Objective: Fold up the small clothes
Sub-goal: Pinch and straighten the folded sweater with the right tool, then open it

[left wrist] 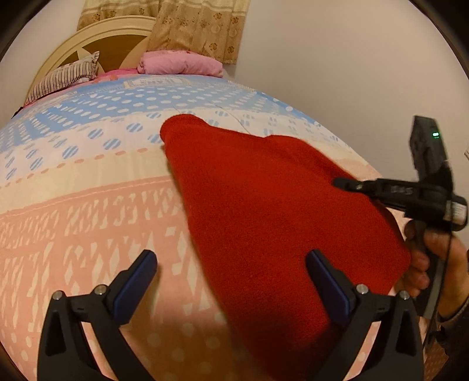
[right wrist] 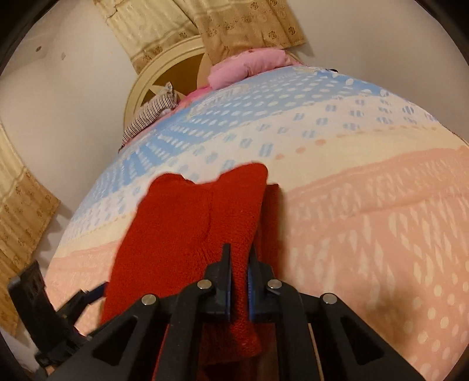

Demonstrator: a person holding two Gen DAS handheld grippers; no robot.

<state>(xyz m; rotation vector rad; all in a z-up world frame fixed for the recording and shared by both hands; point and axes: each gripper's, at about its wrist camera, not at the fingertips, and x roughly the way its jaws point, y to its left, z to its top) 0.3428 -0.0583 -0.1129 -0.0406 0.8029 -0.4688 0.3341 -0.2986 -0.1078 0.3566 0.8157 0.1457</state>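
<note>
A red knitted garment (left wrist: 263, 205) lies on the bed, partly lifted at its right side. In the right wrist view it (right wrist: 181, 228) runs away from the camera, and a fold of it is pinched between the jaws. My right gripper (right wrist: 239, 263) is shut on that fold; it also shows in the left wrist view (left wrist: 351, 184), held by a hand at the garment's right edge. My left gripper (left wrist: 231, 263) is open and empty, its jaws wide apart over the garment's near left edge. It shows at the lower left of the right wrist view (right wrist: 88, 296).
The bed (left wrist: 88, 219) has a sheet patterned pink, cream and blue. A pink folded blanket (left wrist: 181, 63) and a striped pillow (left wrist: 64, 79) lie by the headboard (left wrist: 111, 38). Curtains (left wrist: 199, 26) hang behind. A plain wall (left wrist: 351, 58) is on the right.
</note>
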